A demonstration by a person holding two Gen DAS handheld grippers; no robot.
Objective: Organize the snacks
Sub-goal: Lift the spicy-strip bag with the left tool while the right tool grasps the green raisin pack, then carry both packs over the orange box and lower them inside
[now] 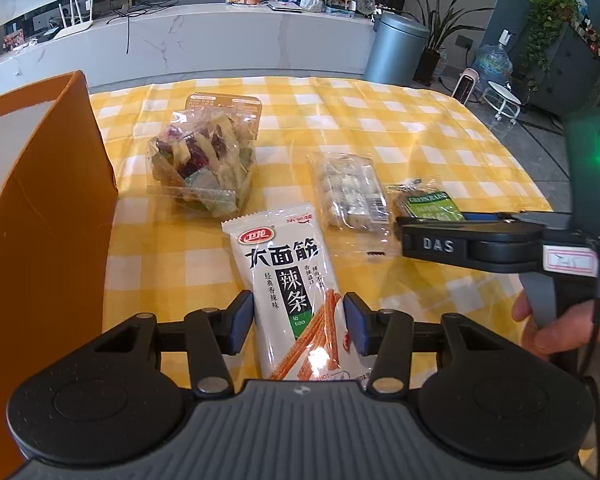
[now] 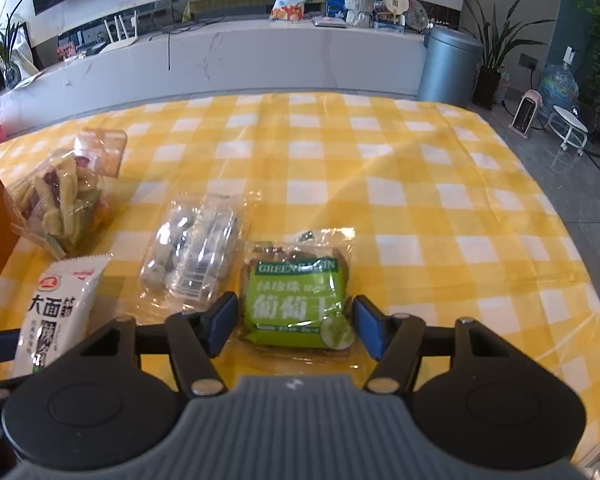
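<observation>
A white spicy-strip packet (image 1: 288, 280) lies lengthwise on the yellow checked tablecloth (image 1: 380, 120). My left gripper (image 1: 299, 320) is shut on its near end, a blue pad against each long edge. The same packet (image 2: 56, 308) shows at the left of the right wrist view. A green raisin packet (image 2: 296, 300) lies flat between the fingers of my right gripper (image 2: 294, 322), which stands open with a small gap beside the pads. In the left wrist view the right gripper (image 1: 404, 236) comes in from the right, just in front of the raisin packet (image 1: 428, 202).
An orange cardboard box (image 1: 40, 220) stands open at the left. A clear bag of vegetable chips (image 1: 200, 160) and a clear packet of round white sweets (image 1: 350, 194) lie mid-table. A hand (image 1: 560, 332) holds the right gripper's handle. The table's right edge drops to the floor.
</observation>
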